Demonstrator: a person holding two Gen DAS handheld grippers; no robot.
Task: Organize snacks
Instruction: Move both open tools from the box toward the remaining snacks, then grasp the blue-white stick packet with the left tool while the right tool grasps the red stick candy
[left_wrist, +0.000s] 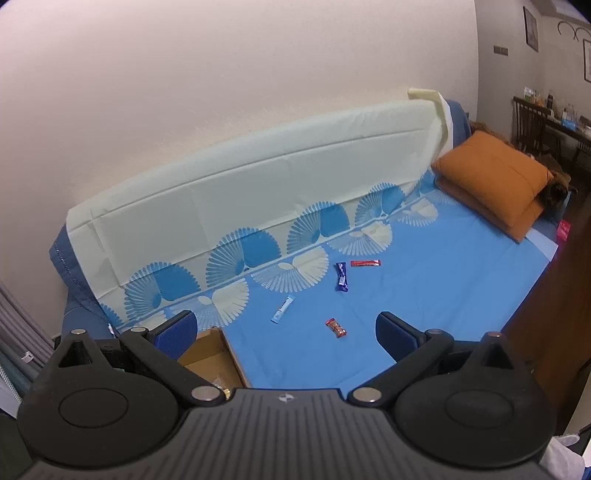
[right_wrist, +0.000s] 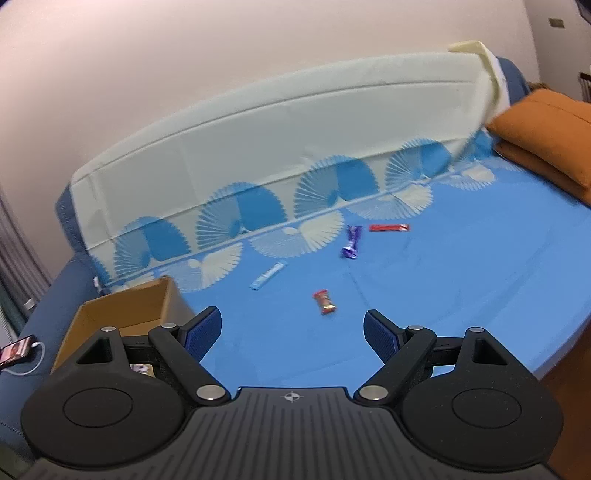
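Several snacks lie on a blue cloth-covered couch seat: a small red-orange packet (left_wrist: 336, 328) (right_wrist: 324, 302), a light blue stick (left_wrist: 282, 310) (right_wrist: 268, 275), a dark purple wrapper (left_wrist: 342, 277) (right_wrist: 351, 242) and a red stick (left_wrist: 365, 263) (right_wrist: 389, 228). A brown cardboard box (left_wrist: 214, 356) (right_wrist: 125, 312) stands open at the left with some items inside. My left gripper (left_wrist: 286, 328) is open and empty above the seat. My right gripper (right_wrist: 292, 326) is open and empty, just in front of the red-orange packet.
A cream and blue fan-patterned cloth (left_wrist: 258, 184) covers the couch back. An orange cushion (left_wrist: 491, 181) (right_wrist: 546, 136) sits at the right end. A phone on a cable (right_wrist: 16, 349) lies at the left. A dining table with chairs (left_wrist: 546, 122) stands far right.
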